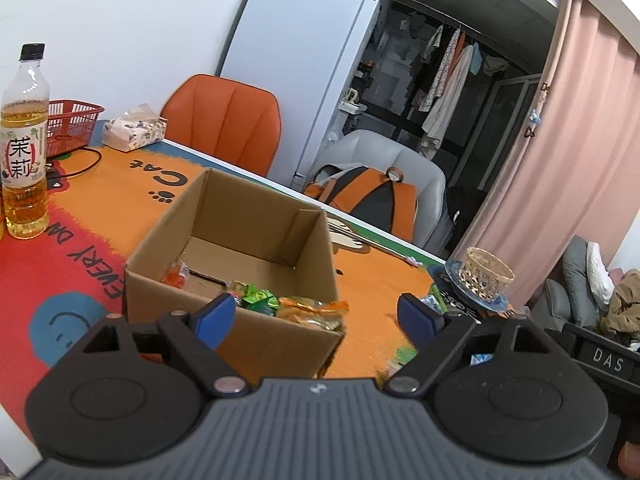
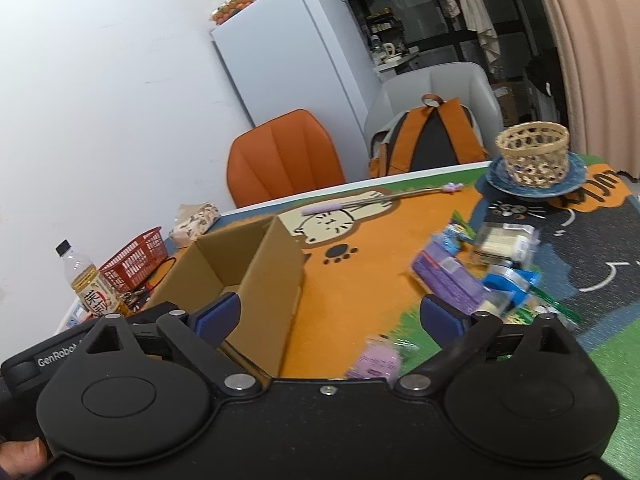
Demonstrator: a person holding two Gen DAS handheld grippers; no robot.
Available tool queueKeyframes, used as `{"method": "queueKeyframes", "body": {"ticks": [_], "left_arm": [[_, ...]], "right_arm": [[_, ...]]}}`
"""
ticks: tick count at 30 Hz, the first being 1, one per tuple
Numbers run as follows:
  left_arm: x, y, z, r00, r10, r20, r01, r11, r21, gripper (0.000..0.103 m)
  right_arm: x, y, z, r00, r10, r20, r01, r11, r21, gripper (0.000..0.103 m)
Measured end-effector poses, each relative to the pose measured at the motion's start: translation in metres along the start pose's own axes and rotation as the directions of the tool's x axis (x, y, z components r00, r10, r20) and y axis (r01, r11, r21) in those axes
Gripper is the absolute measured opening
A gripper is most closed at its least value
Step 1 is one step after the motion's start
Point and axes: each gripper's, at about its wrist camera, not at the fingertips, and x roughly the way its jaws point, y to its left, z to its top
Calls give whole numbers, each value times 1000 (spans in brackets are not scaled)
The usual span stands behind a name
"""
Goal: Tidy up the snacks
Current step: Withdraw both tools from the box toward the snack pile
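Note:
An open cardboard box (image 1: 240, 256) stands on the orange cartoon tablecloth. Inside it, near the front wall, lie a green snack packet (image 1: 258, 298), an orange packet (image 1: 316, 312) and a small red-orange item (image 1: 176, 278). My left gripper (image 1: 316, 316) is open just in front of the box, nothing between its blue pads. In the right wrist view the same box (image 2: 256, 272) sits left of centre. A pile of loose snacks lies to the right: a purple box (image 2: 448, 280), blue packets (image 2: 508, 282), a clear pack (image 2: 504, 242), a pink packet (image 2: 378, 362). My right gripper (image 2: 330, 316) is open and empty.
A tea bottle (image 1: 24, 148), a red basket (image 1: 72, 126) and a tissue pack (image 1: 134, 132) stand at the table's left. A woven basket (image 2: 534, 154) sits on a blue plate (image 2: 496, 180) at the far right. An orange chair (image 1: 224, 124) and a backpack (image 2: 432, 140) are behind the table.

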Motion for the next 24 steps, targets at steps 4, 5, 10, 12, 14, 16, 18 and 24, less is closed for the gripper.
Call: {"method": "queueKeyframes", "body": {"ticks": [4,5,10,12,14,16,18,24], "left_arm": [[-1,-7,-5,1000,-12,-13,12,1000,8,87],[-1,-10,-7,1000,-16,-18,17,1000,12,87],[1,-19,-14,999,-32,-35,33,999,27,87],[3,-21,-16,999,-33,-44,34,999,27,87],[5,-23,-18,998,-41,-56,42,999,30,87],[6,-28,-22,997,-47,-67,50,998,39,87],[8,-32,-26,996,-53,-76,57,997,50,87],[17,-41,-34,992,-69,-108,76,995,63,87]], "right_arm": [[-7,-10,-2,1000,-24,6,24,1000,9,102],[-9,-13,-2,1000,-28,6,28,1000,9,103],[-16,-22,-5,999,-40,-1,40,999,11,103],[-18,-25,-7,999,-48,-4,48,999,7,103],[-20,-30,-9,998,-55,-6,55,998,7,103],[-21,-35,-11,998,-62,-9,62,998,12,103],[-23,-40,-13,997,-70,-12,70,997,18,103],[-25,-56,-18,996,-89,-19,90,995,33,103]]}}
